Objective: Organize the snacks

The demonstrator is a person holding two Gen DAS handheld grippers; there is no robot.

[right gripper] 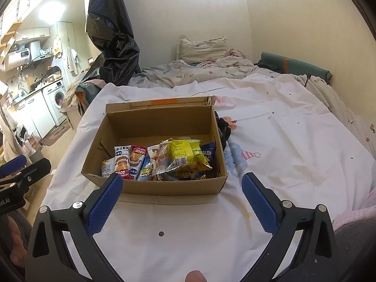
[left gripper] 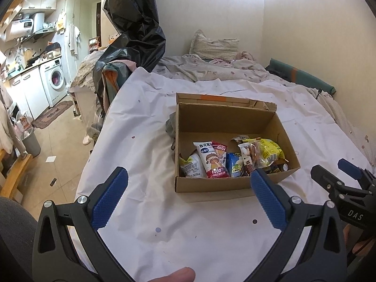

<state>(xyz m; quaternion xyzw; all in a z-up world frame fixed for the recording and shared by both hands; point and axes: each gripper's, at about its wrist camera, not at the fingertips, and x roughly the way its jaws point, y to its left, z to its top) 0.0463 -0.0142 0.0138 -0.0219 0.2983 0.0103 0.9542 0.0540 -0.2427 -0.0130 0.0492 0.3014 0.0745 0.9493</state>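
Note:
An open cardboard box (left gripper: 211,184) (right gripper: 164,186) stands on the white sheet of a bed. Several snack packets lie in its near half: a white and red rice-cake packet (left gripper: 212,162) (right gripper: 122,162), a yellow packet (left gripper: 270,151) (right gripper: 185,154), a blue one (left gripper: 235,164). My left gripper (left gripper: 188,202) is open and empty, just in front of the box. My right gripper (right gripper: 181,204) is open and empty, also in front of the box; it shows at the right of the left wrist view (left gripper: 338,171).
A dark cloth (left gripper: 171,127) (right gripper: 224,129) lies against the box's side. Pillow (left gripper: 213,45) and rumpled bedding lie at the bed's far end. A black plastic bag (left gripper: 136,23) hangs at the left. The bed edge drops to the floor at the left (left gripper: 58,145).

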